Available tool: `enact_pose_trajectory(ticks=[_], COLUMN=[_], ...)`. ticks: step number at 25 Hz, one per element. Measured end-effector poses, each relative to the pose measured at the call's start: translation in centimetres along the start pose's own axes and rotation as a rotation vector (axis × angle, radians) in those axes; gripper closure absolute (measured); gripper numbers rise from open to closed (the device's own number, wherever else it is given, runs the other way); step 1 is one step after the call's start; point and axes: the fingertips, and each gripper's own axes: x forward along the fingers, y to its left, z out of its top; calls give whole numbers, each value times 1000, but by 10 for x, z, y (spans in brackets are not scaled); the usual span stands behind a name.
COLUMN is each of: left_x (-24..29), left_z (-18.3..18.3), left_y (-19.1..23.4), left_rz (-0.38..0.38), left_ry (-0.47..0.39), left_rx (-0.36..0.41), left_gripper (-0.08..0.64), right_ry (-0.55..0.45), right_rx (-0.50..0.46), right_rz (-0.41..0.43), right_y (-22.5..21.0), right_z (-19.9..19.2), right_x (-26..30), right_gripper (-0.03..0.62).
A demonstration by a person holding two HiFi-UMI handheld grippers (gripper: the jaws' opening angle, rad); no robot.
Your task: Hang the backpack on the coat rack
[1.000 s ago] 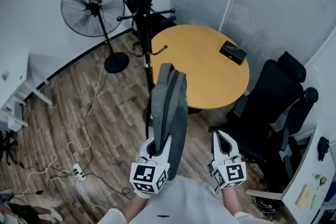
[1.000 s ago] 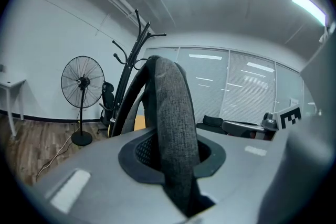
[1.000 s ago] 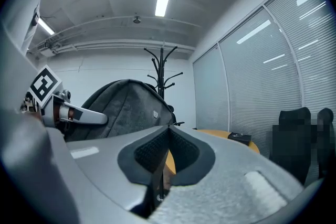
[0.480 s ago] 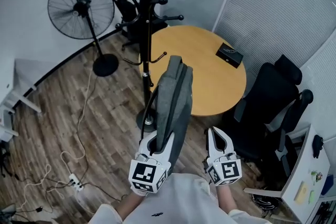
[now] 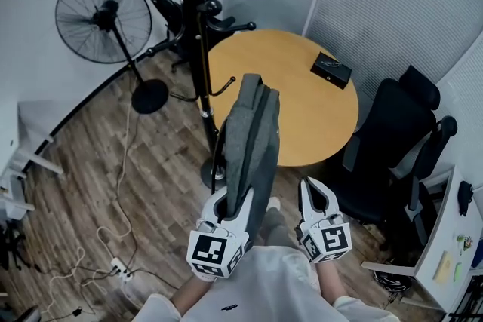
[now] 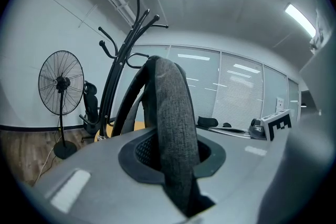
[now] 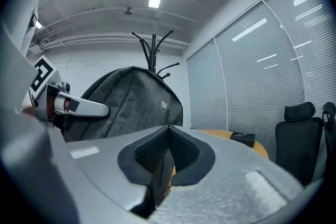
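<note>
A grey backpack [image 5: 249,139] hangs upright from its top strap [image 6: 170,128], and my left gripper [image 5: 229,201] is shut on that strap. The bag's body rises in front of the jaws and hides much of the left gripper view. The black coat rack [image 5: 198,49] stands just ahead and to the left of the bag, its hooked arms [image 6: 118,60] above bag height. My right gripper [image 5: 315,191] is to the right of the bag, shut with nothing between its pads [image 7: 167,157]. In the right gripper view the backpack [image 7: 131,102] sits at the left, with the rack's top [image 7: 154,44] behind it.
A round wooden table [image 5: 302,102] with a small black box [image 5: 330,70] stands right of the rack. Black office chairs [image 5: 392,147] crowd the right side. A standing fan [image 5: 102,15] is at the left, with cables and a power strip [image 5: 117,266] on the wood floor.
Both grippers and the backpack have come closer to the coat rack, whose pole and hooks now stand nearer the bag's top. The grip on the strap is unchanged.
</note>
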Motion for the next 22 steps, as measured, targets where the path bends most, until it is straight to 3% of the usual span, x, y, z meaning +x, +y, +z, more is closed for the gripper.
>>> enact_pose_trajectory(ticks=[13, 22], left_x=[97, 163], left_z=[18, 42], left_y=[10, 15], left_rz=[83, 184], left_ry=[-1, -35], left_rx=[-6, 2], left_gripper=[460, 460], right_ry=[-15, -28], right_rx=[25, 16], right_rz=[124, 237], right_y=[-69, -117], right_z=[15, 36], right_x=[91, 146], right_gripper=[600, 600])
